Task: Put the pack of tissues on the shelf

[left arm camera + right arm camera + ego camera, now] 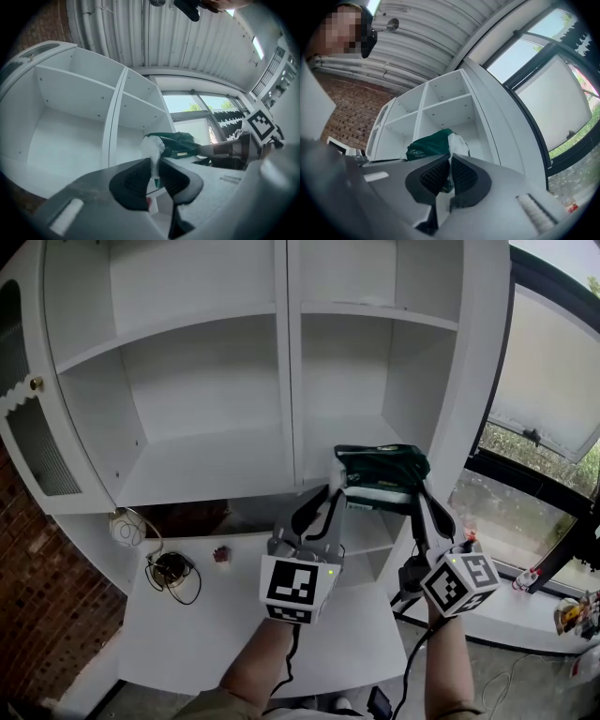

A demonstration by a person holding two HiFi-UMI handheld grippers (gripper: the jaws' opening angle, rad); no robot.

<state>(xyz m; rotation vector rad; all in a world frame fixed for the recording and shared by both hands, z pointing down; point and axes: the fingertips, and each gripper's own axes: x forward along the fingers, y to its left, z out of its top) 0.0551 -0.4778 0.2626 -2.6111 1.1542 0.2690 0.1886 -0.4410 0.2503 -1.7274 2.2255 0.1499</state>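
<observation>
tissue pack (380, 468) gripped by upward-tilted left tongs (332, 493) and right tongs (423, 489).

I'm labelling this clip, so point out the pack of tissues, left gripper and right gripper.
pack of tissues (380, 463): head view, green top face.
left gripper (154, 165): left gripper view, midway between its fingertips, pinching the pack's white end.
right gripper (450, 160): right gripper view, midway between its fingertips, shut on the pack.
</observation>
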